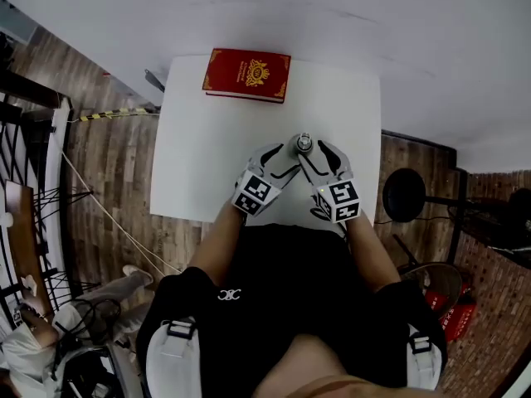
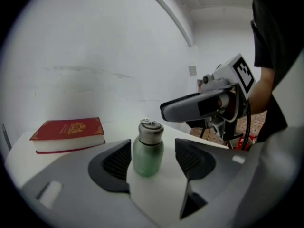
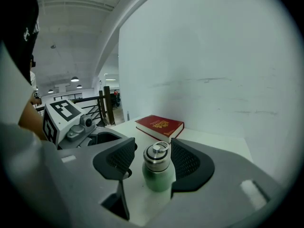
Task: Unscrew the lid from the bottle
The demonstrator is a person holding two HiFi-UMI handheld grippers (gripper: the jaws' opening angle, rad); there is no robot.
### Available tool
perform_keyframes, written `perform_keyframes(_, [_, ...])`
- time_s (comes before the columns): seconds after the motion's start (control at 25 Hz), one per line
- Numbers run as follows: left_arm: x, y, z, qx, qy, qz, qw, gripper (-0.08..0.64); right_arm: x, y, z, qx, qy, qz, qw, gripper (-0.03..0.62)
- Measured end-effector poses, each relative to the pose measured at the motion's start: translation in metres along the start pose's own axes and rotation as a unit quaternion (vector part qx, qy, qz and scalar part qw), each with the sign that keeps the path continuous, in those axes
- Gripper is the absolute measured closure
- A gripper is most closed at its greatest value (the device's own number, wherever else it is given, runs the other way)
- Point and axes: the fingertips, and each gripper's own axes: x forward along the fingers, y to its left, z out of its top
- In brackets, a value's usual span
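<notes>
Hard to see: from the head view only the top of the lid (image 1: 304, 143) shows; the bottle's body is hidden beneath it, crowded by both claws.
Bottle (image 2: 147, 156): one, green with a silver lid, upright near the front edge of the white table (image 1: 199, 164).
Left claw (image 1: 282, 159): jaws wide, one on each side of the bottle, clear gaps on both sides.
Right claw (image 1: 322, 157): jaws wide around the lid; the right pad stands very close, and contact cannot be made out.
Book (image 1: 247, 75): one, red, lying flat at the table's far edge.
Count: two claws, one table.
</notes>
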Motion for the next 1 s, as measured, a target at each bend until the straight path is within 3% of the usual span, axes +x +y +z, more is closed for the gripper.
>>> perform_keyframes(0.44, [0.036,0.009,-0.015,-0.013,-0.007,-0.094,0.9954,0.203,0.029,-0.005,-0.032,0.005,0.075,-0.022,0.997,0.362])
perform_keyframes(0.68, [0.05,0.007,-0.02,0.015,-0.006,-0.116,0.9931,0.208,0.03,-0.009,-0.033,-0.005,0.072,-0.042,0.996,0.365])
perform_keyframes(0.88, [0.048,0.009,-0.02,0.029,-0.021,-0.142,0.9893,0.216,0.031,-0.008,-0.034,-0.027,0.09,-0.019,0.995,0.365])
perform_keyframes(1.0, [0.048,0.009,-0.02,0.032,-0.027,-0.155,0.9871,0.218,0.031,-0.006,-0.035,-0.058,0.103,0.036,0.992,0.365])
